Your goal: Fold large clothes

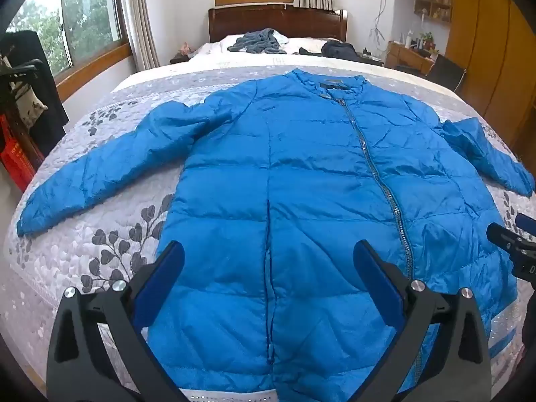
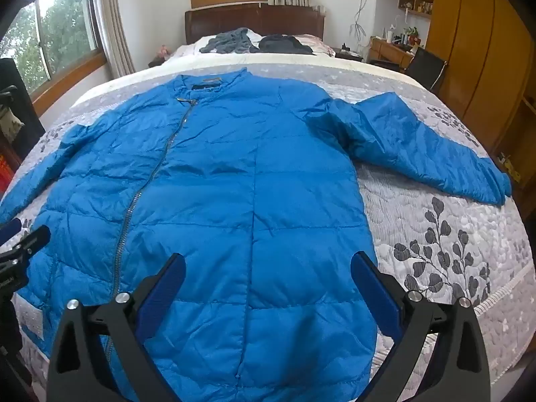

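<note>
Left hand-held gripper (image 1: 268, 261) and right hand-held gripper (image 2: 268, 268) are both hanging wide, holding nothing, over the hem end of the blue jacket (image 1: 301, 184). Jacket is lying zipped and flat on the bed (image 1: 100, 268) ahead of both, collar at the far end, sleeves spread out, so I judge it is laid out ready for a first fold, not yet begun. Left view is showing the long left sleeve (image 1: 100, 174) fully. Right view is showing the right sleeve (image 2: 418, 147) whole, bunched at the shoulder. The zipper (image 1: 375, 167) is running slantwise.
</note>
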`<state>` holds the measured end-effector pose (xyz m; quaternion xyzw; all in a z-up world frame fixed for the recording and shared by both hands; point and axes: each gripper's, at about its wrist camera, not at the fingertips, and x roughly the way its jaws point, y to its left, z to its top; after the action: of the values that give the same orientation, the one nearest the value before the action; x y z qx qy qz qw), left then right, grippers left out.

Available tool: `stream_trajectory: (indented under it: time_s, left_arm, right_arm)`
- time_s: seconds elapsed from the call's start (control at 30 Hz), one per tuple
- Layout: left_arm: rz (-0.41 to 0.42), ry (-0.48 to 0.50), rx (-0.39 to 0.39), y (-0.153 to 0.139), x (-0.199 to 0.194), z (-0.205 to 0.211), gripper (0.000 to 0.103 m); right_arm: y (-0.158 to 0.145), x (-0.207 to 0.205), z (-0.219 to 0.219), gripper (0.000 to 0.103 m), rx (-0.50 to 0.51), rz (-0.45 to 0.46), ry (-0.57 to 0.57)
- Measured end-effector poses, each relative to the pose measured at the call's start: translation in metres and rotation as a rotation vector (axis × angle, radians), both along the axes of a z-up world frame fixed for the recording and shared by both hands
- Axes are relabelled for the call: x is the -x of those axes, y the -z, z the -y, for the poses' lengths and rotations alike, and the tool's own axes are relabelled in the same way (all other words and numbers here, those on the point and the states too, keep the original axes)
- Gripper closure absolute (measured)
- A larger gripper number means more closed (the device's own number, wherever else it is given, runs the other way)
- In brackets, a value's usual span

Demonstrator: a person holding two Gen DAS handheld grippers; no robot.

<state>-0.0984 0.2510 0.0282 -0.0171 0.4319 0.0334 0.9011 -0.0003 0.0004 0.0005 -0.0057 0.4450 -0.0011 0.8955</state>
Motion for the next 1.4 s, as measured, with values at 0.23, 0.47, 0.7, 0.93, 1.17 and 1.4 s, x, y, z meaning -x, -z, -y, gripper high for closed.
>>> stream_trajectory:
  time_s: [0.23, 0.47, 0.7, 0.93, 1.17, 1.4]
  left_arm:
    - [0.010, 0.018, -0.002, -0.0009, 0.0031, 0.0011, 0.003]
    - [0.013, 0.009, -0.021, -0.0083, 0.0044, -0.0043, 0.003]
    - [0.024, 0.010, -0.032, -0.0035, 0.0060, -0.0002, 0.003]
    - [0.023, 0.009, -0.031, -0.0033, 0.0063, -0.0002, 0.003]
    - [0.025, 0.009, -0.031, -0.0036, 0.0068, -0.0009, 0.003]
    - [0.024, 0.007, -0.029, -0.0042, 0.0068, -0.0007, 0.003]
  right_arm:
    - [-0.0017, 0.0010, -0.0028, 0.004, -0.016, 0.004, 0.001]
    - [0.0011, 0.0006, -0.0020, 0.004, -0.026, -0.003, 0.002]
    - [0.0005, 0.0008, -0.0024, 0.004, -0.028, -0.001, 0.001]
    - [0.0006, 0.0012, -0.0026, 0.004, -0.029, -0.001, 0.001]
    - [0.0006, 0.0013, -0.0029, 0.004, -0.030, -0.001, 0.001]
    - [0.0024, 0.0002, -0.0041, 0.004, -0.031, -0.005, 0.004]
